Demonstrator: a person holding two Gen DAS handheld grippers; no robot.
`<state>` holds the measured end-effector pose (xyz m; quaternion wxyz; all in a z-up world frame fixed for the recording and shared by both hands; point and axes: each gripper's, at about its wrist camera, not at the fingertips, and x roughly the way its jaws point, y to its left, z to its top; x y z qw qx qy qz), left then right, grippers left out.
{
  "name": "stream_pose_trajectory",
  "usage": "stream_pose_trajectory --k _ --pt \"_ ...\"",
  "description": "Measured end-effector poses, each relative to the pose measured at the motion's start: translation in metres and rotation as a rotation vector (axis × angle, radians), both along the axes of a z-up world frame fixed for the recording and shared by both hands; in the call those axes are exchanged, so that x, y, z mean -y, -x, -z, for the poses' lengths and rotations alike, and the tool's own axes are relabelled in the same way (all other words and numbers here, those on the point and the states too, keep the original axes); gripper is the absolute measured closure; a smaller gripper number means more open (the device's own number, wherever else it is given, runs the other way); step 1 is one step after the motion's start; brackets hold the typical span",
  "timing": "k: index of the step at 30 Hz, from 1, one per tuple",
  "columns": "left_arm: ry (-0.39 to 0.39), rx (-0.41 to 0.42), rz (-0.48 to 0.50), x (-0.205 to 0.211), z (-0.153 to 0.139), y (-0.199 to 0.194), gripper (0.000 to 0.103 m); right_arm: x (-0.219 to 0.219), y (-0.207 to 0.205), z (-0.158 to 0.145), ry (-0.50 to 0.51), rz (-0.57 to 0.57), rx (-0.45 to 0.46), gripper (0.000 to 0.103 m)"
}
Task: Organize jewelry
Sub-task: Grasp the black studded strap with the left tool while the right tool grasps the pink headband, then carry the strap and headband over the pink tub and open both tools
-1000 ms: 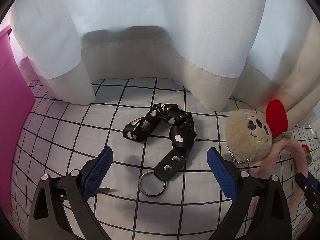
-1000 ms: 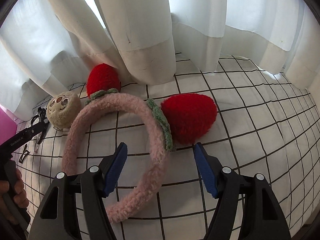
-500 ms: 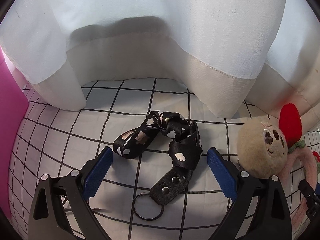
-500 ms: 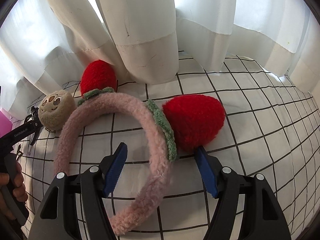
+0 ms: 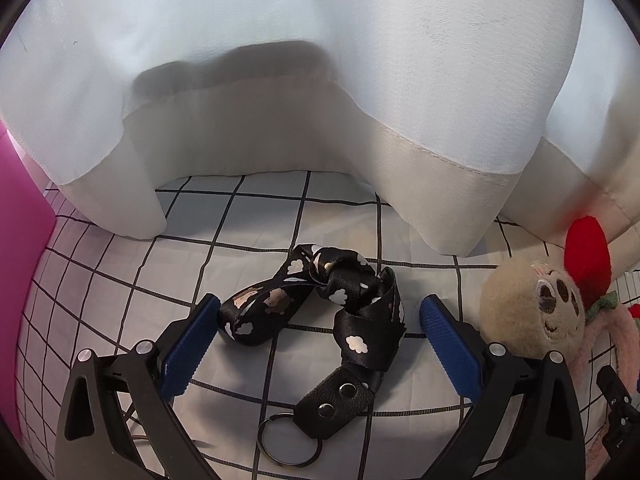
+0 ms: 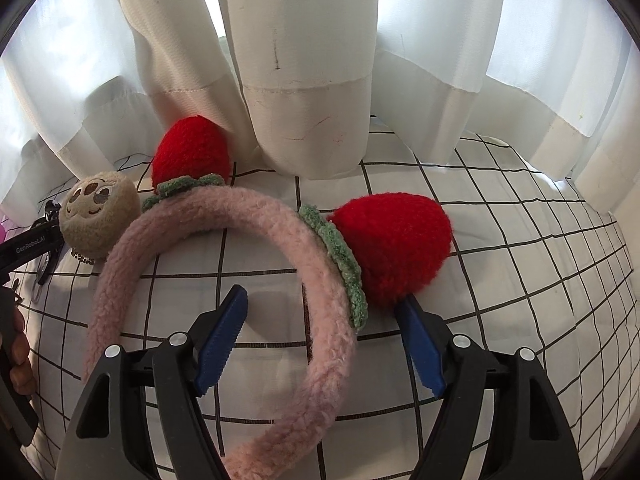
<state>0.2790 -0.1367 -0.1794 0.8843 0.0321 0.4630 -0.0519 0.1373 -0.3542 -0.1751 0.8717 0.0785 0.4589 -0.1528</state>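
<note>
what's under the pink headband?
Under the headband only the grid-patterned sheet shows, through its arch and beside it. The plush ball sits at its left end, touching or overlapping; which is on top is unclear. Anything directly beneath the band is covered.

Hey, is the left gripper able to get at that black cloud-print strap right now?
Probably yes. The left gripper is open, and the black strap lies flat on the checked sheet between its jaws with nothing on top of it. The plush ball sits outside the right-hand jaw.
</note>
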Motion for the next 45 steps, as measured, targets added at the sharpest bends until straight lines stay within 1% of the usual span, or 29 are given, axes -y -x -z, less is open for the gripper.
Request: stream_pose_trajectory --k 1,2,3,4,5,6,7,9,12,14,19,24,27,31,34,36,38,40,42,45 --pt "0.000 -0.002 -0.001 0.000 0.000 0.000 0.007 -0.002 0.000 0.000 0.000 -0.003 -0.001 0.032" --pt "0.001 0.000 0.000 0.000 -0.001 0.005 0.011 -0.003 0.000 0.000 -0.002 -0.008 -0.001 0.033" --pt "0.002 0.005 0.004 0.002 -0.001 0.012 0.017 -0.004 0.001 -0.001 -0.002 -0.012 0.003 0.041" --pt "0.003 0.010 0.011 0.003 -0.003 0.014 0.022 -0.004 0.003 -0.002 0.001 -0.016 0.009 0.057" --pt "0.004 0.016 0.018 0.004 -0.004 0.017 0.033 -0.003 0.005 -0.004 0.002 -0.015 0.012 0.068" --pt "0.005 0.020 0.024 0.004 -0.005 0.021 0.042 -0.001 0.008 -0.006 -0.005 -0.018 0.014 0.082" --pt "0.008 0.022 0.028 0.004 -0.006 0.023 0.048 0.003 0.011 -0.008 -0.021 -0.023 0.019 0.085" --pt "0.010 0.024 0.035 0.005 -0.008 0.029 0.074 0.005 0.012 -0.009 -0.035 -0.034 0.023 0.089" --pt "0.004 0.017 0.038 0.006 -0.009 0.034 0.083 0.010 0.018 -0.012 -0.069 -0.037 0.050 0.090" --pt "-0.003 0.027 0.033 0.005 -0.010 0.042 0.083 0.013 0.023 -0.016 -0.084 -0.040 0.073 0.090" --pt "-0.003 0.065 0.025 0.005 -0.025 0.062 0.084 0.015 0.038 -0.032 -0.089 -0.063 0.129 0.090" --pt "0.016 0.070 0.002 0.003 -0.043 0.082 0.084 0.019 0.056 -0.055 -0.084 -0.102 0.175 0.090" --pt "0.010 0.075 -0.003 -0.003 -0.055 0.092 0.084 0.020 0.067 -0.070 -0.094 -0.130 0.195 0.090" --pt "0.011 0.089 -0.017 -0.003 -0.069 0.111 0.084 0.025 0.079 -0.089 -0.076 -0.170 0.219 0.090" --pt "0.028 0.103 -0.036 -0.009 -0.086 0.130 0.084 0.027 0.085 -0.105 -0.072 -0.201 0.236 0.090" --pt "0.032 0.116 -0.047 -0.010 -0.097 0.141 0.084 0.029 0.089 -0.114 -0.077 -0.227 0.246 0.090" --pt "0.034 0.127 -0.056 -0.010 -0.106 0.150 0.084 0.028 0.093 -0.124 -0.104 -0.257 0.258 0.090" --pt "0.016 0.135 -0.067 -0.010 -0.114 0.162 0.084 0.025 0.095 -0.131 -0.127 -0.302 0.268 0.090" --pt "0.007 0.137 -0.098 -0.013 -0.122 0.173 0.084 0.019 0.094 -0.138 -0.136 -0.352 0.277 0.090" --pt "0.015 0.155 -0.163 -0.027 -0.137 0.193 0.084 0.004 0.092 -0.151 -0.140 -0.437 0.303 0.090"
